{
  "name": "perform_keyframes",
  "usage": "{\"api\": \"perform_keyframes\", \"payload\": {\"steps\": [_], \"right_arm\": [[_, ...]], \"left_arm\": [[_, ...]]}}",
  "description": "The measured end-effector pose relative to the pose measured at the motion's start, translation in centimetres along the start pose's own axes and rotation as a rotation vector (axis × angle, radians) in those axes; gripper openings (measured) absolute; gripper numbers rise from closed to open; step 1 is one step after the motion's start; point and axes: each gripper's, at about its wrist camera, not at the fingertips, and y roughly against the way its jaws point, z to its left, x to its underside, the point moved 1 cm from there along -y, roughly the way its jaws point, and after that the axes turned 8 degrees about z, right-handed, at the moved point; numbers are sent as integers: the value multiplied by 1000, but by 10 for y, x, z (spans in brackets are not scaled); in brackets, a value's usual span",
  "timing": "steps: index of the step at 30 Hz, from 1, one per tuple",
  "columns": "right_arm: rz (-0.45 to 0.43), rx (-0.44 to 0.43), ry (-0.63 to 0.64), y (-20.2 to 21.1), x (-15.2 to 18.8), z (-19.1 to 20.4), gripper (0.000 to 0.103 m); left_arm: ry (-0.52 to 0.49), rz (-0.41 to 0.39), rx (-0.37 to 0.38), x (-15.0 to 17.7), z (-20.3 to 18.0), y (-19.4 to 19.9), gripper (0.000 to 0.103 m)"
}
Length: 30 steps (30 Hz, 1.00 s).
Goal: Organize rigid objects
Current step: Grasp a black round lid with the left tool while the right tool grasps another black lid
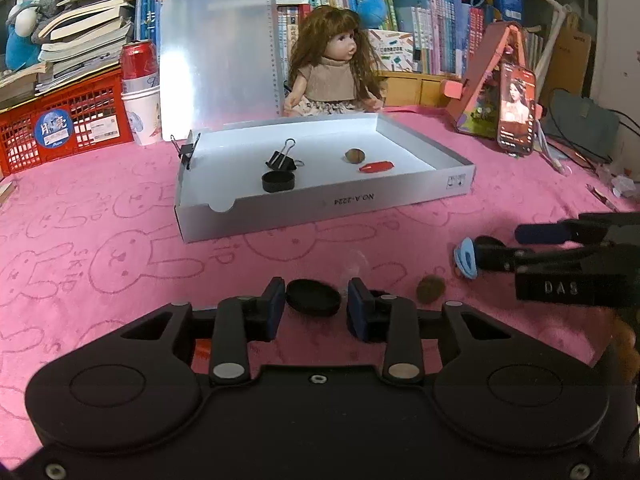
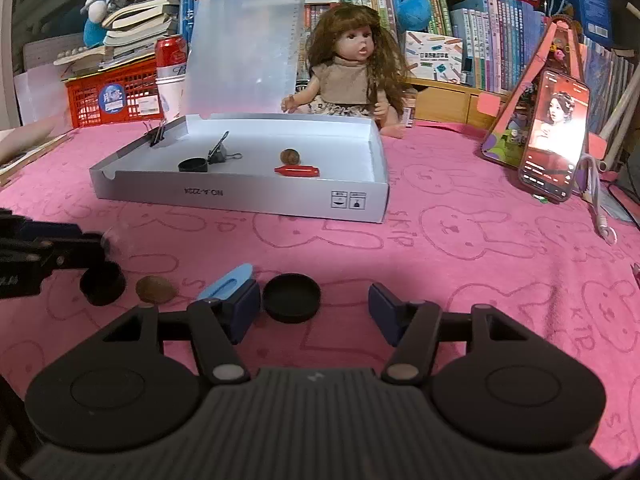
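Judging by its look, the black cap (image 1: pixel 313 296) low in the centre of the left wrist view is light, stiff plastic with a smooth rim that could slip; pinching across its rim seems the safest hold. It lies on the pink surface (image 1: pixel 120 220) between the jaws of the left gripper (image 1: pixel 312 314), which stand close to its sides, though whether the pads press on it cannot be told. A second black cap (image 2: pixel 293 297) sits in the lower centre of the right wrist view, near the left pad of the right gripper (image 2: pixel 314 312), whose jaws stand apart, gripping nothing. Only this view shows that cap's hollow top and the blue clip (image 2: pixel 226 285) lying against the pad; the left view alone shows the right gripper side-on at the right edge. Both show the grey tray (image 1: pixel 320 216) in the upper centre.
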Motion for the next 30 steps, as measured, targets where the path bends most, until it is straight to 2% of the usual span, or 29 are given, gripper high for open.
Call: {"api": "perform_keyframes", "payload": {"steps": [12, 16, 30], "right_arm": [[-7, 23, -7, 0, 0, 0, 68], [-8, 23, -10, 0, 1, 0, 60], [-12, 18, -8, 0, 2, 1, 59]], "left_arm": [[15, 9, -25, 3, 6, -4, 39], [33, 6, -32, 3, 7, -3, 39], [44, 1, -49, 9, 18, 14, 39]]}}
